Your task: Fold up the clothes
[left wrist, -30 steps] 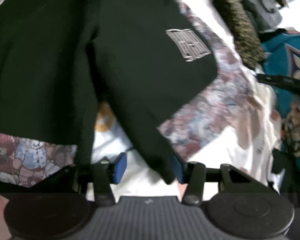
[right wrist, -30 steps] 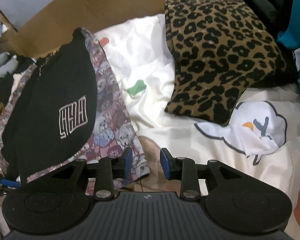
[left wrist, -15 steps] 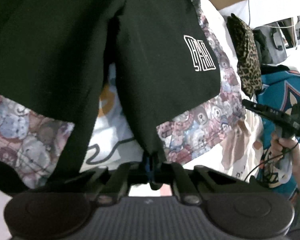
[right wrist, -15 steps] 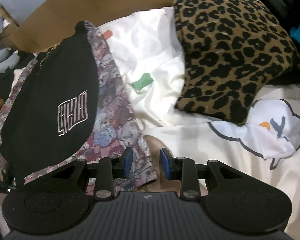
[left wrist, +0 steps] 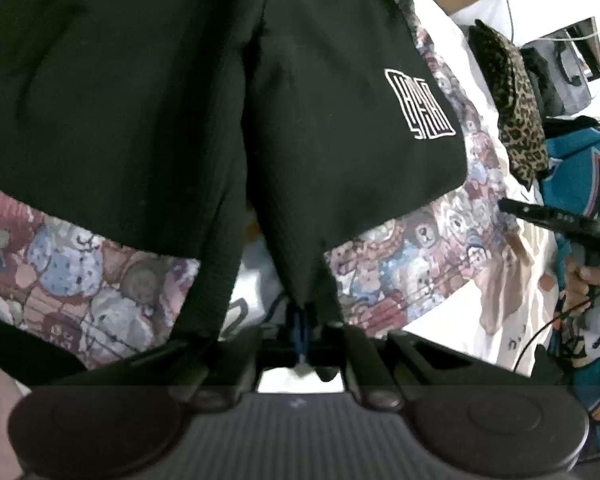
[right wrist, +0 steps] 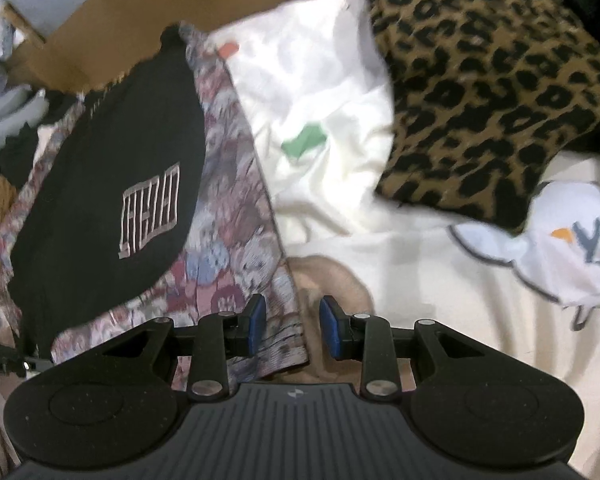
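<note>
White bedding under black logo shorts

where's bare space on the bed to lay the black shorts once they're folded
The widest free patch is the white sheet between the bear-print patterned cloth and the leopard-print cushion, reaching toward the white cartoon-print garment. It is crowded on the left, where the black shorts with the white logo cover the patterned cloth.

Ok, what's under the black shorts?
The bear-print cloth lies under the black shorts, showing around their hem; white bedding lies past that. The shorts cover whatever is beneath their middle.
</note>
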Motion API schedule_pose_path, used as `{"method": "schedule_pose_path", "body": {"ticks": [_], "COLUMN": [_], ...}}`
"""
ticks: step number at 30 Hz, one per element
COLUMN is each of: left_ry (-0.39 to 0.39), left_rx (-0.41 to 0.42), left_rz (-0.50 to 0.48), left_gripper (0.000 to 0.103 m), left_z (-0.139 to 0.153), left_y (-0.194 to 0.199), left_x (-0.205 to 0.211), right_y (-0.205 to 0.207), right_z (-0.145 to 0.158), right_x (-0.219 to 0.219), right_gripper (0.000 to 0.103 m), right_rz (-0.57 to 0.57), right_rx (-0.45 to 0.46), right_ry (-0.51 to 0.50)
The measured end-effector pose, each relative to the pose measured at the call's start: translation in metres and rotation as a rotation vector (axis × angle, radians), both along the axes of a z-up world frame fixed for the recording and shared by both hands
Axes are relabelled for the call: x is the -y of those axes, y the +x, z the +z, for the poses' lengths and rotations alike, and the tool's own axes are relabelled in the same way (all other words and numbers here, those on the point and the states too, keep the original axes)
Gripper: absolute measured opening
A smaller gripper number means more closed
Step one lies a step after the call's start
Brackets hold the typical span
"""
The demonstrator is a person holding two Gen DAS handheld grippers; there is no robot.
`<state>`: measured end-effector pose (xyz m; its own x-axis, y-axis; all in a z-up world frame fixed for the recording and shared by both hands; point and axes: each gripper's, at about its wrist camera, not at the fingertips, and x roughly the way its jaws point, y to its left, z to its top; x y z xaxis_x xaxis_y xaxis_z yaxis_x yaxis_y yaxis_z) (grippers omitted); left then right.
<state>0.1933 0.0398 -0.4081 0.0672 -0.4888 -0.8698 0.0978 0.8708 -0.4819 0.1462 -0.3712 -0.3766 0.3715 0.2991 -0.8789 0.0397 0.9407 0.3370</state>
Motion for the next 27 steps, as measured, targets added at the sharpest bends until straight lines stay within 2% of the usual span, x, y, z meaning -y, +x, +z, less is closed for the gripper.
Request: {"method": "schedule_pose_path", "body": {"ticks": [1,3,5,7,9,11,14,19,27], "left_ry": [-0.006,-0.028,-0.060,-0.069,-0.070,-0.084,-0.112,-0.186,-0.293], "left_rx": [-0.005,-0.016,-0.024,-0.027,-0.031,-0.038,-0.038,-0.027,0.025], "left_rz": [0.000,0.000,-0.005,-0.003,0.004,0.003,-0.009,-0.028,-0.076], "left_gripper": [0.008,0.022,0.041,0.041,0.037,0.003,0.003,0.002,0.002], "left_z": [0.000,-0.001,-0.003,-0.006,-0.009,-0.010,-0.004,0.008,0.036], "left_y": [-0.001,-0.002,-0.005,-0.007,-0.008,-0.008,-0.008,-0.006,-0.001], "left_x": [0.000,0.000,0.002,0.005,0.007,0.008,0.014,0.027,0.043], "right_y": [0.000,0.002,0.003,0.002,0.000,-0.002,-0.003,-0.004,0.002], "right_z": [-0.003,-0.006,-0.005,-0.004,-0.004,-0.004,0.004,0.039,0.101], "right_x": [-0.002,-0.003,-0.002,-0.003,-0.003,-0.003,-0.002,0.002,0.012], "right_gripper": [0.036,0.036,0.032,0.028,0.018,0.006,0.002,0.002,0.002], "right_rz": [0.001,-0.006,-0.004,0.012,0.019,0.016,0.028,0.044,0.003], "right_rx": [-0.004,-0.013,-0.025,-0.041,-0.054,-0.062,-0.040,0.008,0.098], "right_ry": [-0.009,-0.007,0.003,0.007,0.011,0.015,-0.003,-0.101,-0.178]}}
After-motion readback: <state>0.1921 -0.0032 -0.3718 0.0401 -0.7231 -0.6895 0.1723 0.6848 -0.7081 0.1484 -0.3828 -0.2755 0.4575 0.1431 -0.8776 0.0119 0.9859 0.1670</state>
